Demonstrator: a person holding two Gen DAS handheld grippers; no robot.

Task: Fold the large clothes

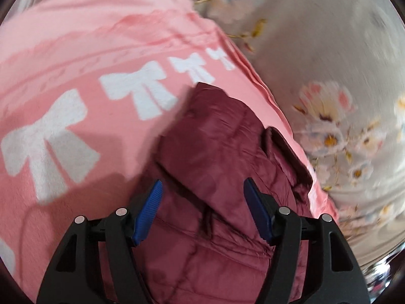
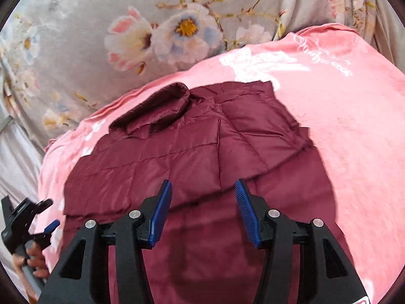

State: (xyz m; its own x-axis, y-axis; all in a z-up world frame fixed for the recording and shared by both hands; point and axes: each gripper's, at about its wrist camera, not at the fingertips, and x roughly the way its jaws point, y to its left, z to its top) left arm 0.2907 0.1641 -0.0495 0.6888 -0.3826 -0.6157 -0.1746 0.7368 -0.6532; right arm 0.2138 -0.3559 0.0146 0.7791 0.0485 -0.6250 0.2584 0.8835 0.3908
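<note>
1. A pink blanket [image 1: 106, 33], printed with a row of white bows [image 1: 48, 136], is spread over the bed; faint white script is seen near its far edge in the right wrist view.
2. A grey bedsheet [image 2: 83, 25] with a pale flower print [image 2: 184, 27] is seen under and beyond the blanket.

Right gripper [image 2: 203, 200] hovers with jaws apart above the maroon quilted jacket [image 2: 157, 157], nothing between its blue pads [image 2: 162, 210]. The jacket lies folded on a pink blanket [image 2: 354, 131] over floral bedding [image 2: 76, 50]. The left gripper [image 2: 38, 217] shows at the left edge, a hand [image 2: 33, 261] on its handle.
</note>
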